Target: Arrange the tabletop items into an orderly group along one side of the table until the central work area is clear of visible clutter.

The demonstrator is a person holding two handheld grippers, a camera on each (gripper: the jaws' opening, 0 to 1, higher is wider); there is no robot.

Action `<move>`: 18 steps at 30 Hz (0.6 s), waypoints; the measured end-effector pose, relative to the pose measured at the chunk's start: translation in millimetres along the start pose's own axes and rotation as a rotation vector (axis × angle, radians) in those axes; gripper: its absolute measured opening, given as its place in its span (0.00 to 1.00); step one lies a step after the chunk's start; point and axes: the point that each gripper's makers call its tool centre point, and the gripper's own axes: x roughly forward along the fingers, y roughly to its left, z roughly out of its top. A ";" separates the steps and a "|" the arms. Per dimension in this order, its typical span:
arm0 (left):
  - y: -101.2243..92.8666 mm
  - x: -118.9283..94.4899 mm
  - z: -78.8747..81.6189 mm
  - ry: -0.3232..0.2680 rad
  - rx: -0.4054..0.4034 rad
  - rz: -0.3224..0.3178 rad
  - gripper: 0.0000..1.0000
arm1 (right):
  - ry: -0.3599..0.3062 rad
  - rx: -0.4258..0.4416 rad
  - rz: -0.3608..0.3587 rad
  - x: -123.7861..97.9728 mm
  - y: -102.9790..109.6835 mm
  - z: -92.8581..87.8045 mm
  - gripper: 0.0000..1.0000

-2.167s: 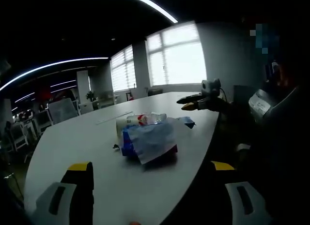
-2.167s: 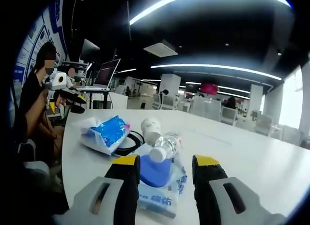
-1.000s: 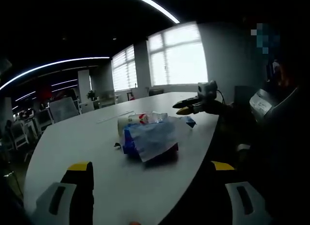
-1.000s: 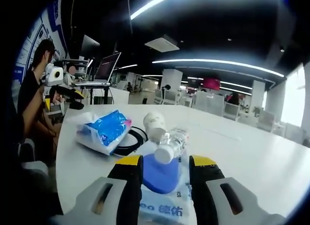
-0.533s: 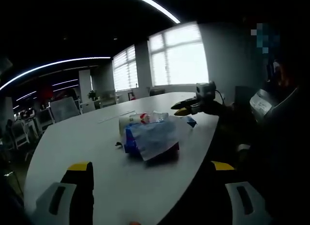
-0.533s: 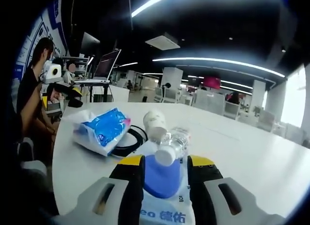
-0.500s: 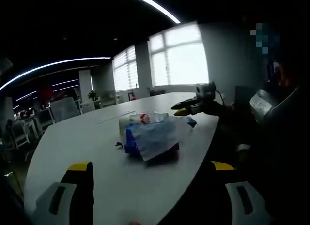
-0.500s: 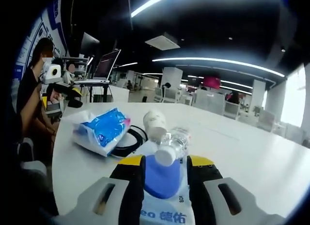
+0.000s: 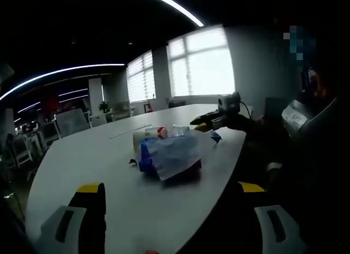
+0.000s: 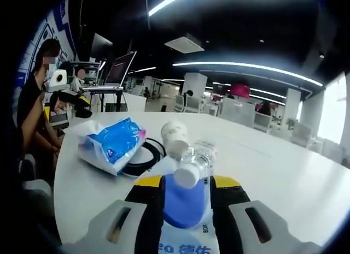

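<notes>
while the right gripper (image 10: pixel 186 196) pinches a blue-lidded wipes pack (image 10: pixel 182 206), a clear plastic bottle (image 10: pixel 194 161) blocks ahead on the white table (image 10: pixel 284 177); left gripper (image 9: pixel 167 196) spread wide.

A blue wipes pack (image 10: pixel 183 210) lies flat nearest, a clear bottle (image 10: pixel 194 161) on its side touching it. Left lies a blue-white tissue pack (image 10: pixel 109 143); a white cup (image 10: pixel 176 138) farther back.

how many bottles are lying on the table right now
2: a clear water bottle lying cap-first toward the right claw, and a white bottle beside it by the black cable. Others may be hidden.

A blue tissue pack (image 9: pixel 169 155) lies on the white table (image 9: pixel 82 155), beside a bottle (image 9: pixel 164 133).
</notes>
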 end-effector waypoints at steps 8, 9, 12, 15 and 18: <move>-0.5 -1.6 -0.1 -0.003 -0.002 0.001 0.98 | 0.001 0.006 0.010 5.1 1.5 0.0 0.29; -0.5 -1.8 -0.4 -0.002 -0.002 0.001 0.98 | -0.001 0.007 0.011 6.4 2.3 0.1 0.29; -0.8 -1.9 -0.6 -0.002 -0.002 0.001 0.98 | 0.004 -0.003 0.007 8.8 3.3 -0.4 0.28; -1.6 -1.5 -0.4 -0.003 -0.002 -0.002 0.97 | 0.008 -0.013 0.000 11.9 3.1 -0.2 0.28; -1.7 -1.2 -0.7 -0.003 -0.001 -0.004 0.97 | 0.013 -0.015 -0.005 15.2 2.2 -0.8 0.28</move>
